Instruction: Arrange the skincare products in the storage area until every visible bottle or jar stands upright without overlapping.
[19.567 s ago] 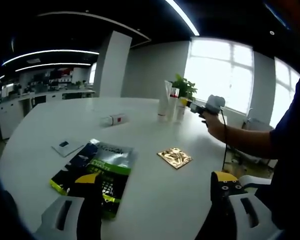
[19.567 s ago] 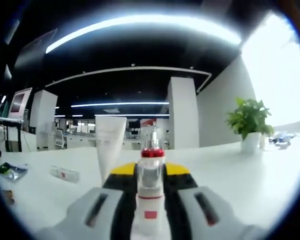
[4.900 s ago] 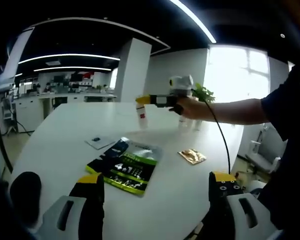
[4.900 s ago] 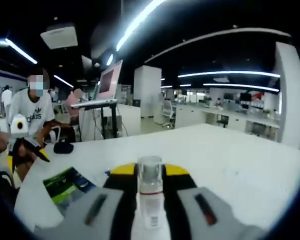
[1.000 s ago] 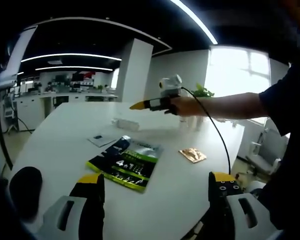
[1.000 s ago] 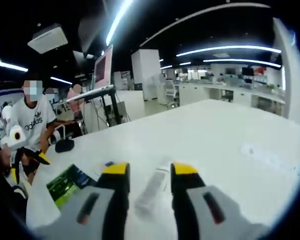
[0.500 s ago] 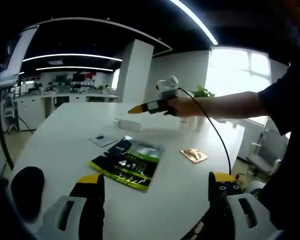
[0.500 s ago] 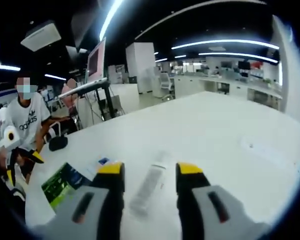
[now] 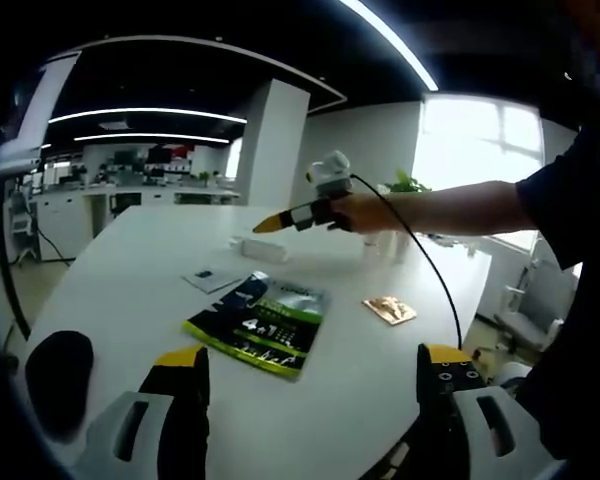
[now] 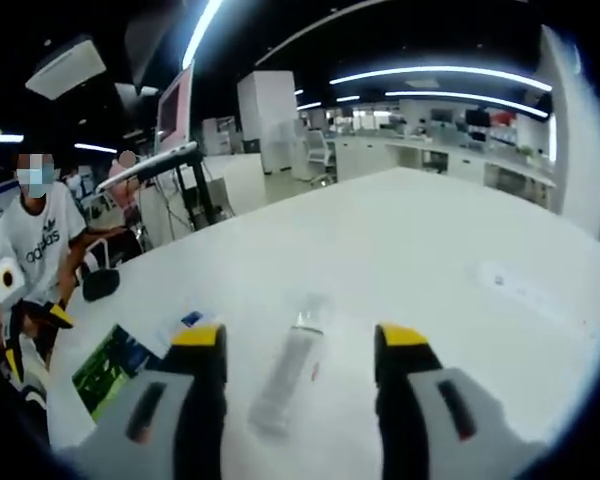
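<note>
Left gripper view: my left gripper [image 9: 310, 420] idles, jaws spread and empty, over the tabletop [image 9: 130, 270]; the right gripper [image 9: 280, 218] reaches toward the lying bottle [image 9: 250, 248].

Right gripper view: my right gripper [image 10: 300, 390] is released, straddling that bottle [image 10: 285, 375], which lies flat. Next, I judge, clench and stand it upright.

Place: open-plan office
Furniture: big white desk [image 9: 130, 290], rows of workstations [image 10: 420, 160] behind
Ceiling: dark, long strip lights [image 9: 145, 113]
Other signs: monitor on a stand [image 10: 175, 125], large windows [image 9: 470, 150], potted plant [image 9: 408, 185]
</note>
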